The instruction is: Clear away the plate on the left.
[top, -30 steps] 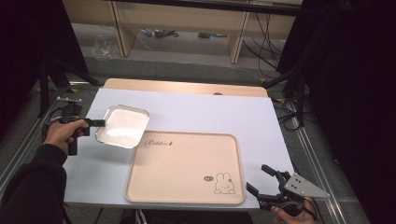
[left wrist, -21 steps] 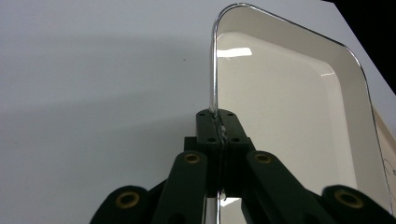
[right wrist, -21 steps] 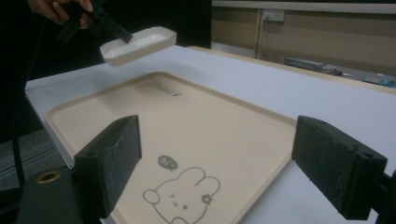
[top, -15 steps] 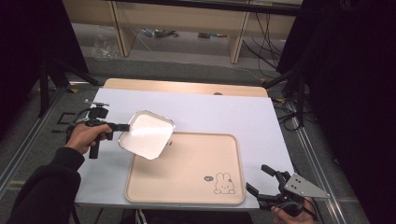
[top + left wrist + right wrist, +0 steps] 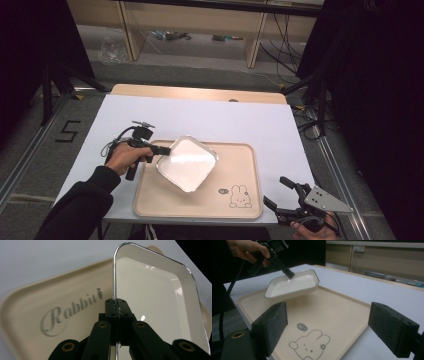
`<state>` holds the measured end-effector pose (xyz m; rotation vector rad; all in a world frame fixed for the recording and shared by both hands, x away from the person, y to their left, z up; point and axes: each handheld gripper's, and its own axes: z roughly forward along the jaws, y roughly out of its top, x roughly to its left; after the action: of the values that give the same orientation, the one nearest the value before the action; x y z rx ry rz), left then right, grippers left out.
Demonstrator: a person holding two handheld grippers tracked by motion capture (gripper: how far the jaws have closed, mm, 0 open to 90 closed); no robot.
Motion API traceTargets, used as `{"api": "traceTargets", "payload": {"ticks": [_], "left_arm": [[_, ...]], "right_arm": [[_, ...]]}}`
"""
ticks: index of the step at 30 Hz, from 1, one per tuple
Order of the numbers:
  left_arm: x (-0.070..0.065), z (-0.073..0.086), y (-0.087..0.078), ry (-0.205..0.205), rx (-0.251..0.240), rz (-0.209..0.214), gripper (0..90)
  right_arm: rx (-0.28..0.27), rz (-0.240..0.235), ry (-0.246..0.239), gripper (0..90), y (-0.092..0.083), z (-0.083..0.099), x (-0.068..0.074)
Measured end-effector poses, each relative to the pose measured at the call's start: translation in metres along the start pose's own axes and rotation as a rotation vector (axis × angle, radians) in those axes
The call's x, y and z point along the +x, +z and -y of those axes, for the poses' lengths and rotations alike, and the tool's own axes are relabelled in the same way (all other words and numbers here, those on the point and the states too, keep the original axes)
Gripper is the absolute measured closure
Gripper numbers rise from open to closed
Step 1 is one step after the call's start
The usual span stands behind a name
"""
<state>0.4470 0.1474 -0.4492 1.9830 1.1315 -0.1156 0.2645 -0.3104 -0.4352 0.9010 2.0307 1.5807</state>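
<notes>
Looking down from the high view, I see my left gripper (image 5: 159,149) clenched on the rim of a white dish (image 5: 186,163), which it carries just above the left half of a beige tray (image 5: 240,165). The dish extends to the right from the jaw tips, tilted, with its far corner lower. My left hand (image 5: 124,157) sits on the white table (image 5: 250,120), left of the tray. My right gripper (image 5: 282,197) rests off the tray's right front corner, jaws spread apart with nothing between them, pointing toward the tray. A rabbit drawing (image 5: 239,196) lies on the tray just ahead of those jaws.

In the left gripper view, my two black jaws meet tightly on the thin metal edge of the dish (image 5: 155,297). The rim runs straight up from between the pads, and the dish's pale inside spreads to the right of the jaws. To the left of the jaws and beyond lies the tray (image 5: 37,297) with the word "Rabbit" (image 5: 72,310) printed on it.

In the right gripper view, my own jaws stand wide apart, grasping nothing. Between them lies the tray (image 5: 342,312) with the rabbit drawing (image 5: 309,343) near the jaws. Farther ahead and to the left, the dish (image 5: 294,285) hangs clear above the tray, pinched at its far edge by the left gripper (image 5: 288,273).
</notes>
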Motion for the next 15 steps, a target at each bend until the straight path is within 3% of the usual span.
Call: {"api": "traceTargets", "payload": {"ticks": [3,4,6,8,9,15], "left_arm": [[-0.006,0.001,0.011,0.014,0.024,0.022,88.0],[-0.007,0.001,0.015,0.013,0.030,0.029,88.1],[-0.014,0.003,0.027,0.019,0.048,0.033,88.1],[-0.016,0.003,0.029,0.034,0.068,0.025,88.1],[-0.018,0.004,0.032,0.041,0.075,0.031,88.1],[-0.027,0.009,0.048,0.063,0.106,0.024,88.0]], "right_arm": [[-0.004,-0.004,-0.026,16.5,0.000,0.000,-0.001],[0.002,-0.009,0.002,16.5,0.000,0.000,0.000],[0.002,-0.002,-0.027,16.5,0.000,0.000,-0.001],[-0.003,-0.005,-0.025,16.5,0.000,0.000,-0.001],[0.008,-0.012,0.002,16.5,-0.001,0.000,0.000],[0.005,-0.002,-0.004,16.5,-0.001,0.000,0.000]]}}
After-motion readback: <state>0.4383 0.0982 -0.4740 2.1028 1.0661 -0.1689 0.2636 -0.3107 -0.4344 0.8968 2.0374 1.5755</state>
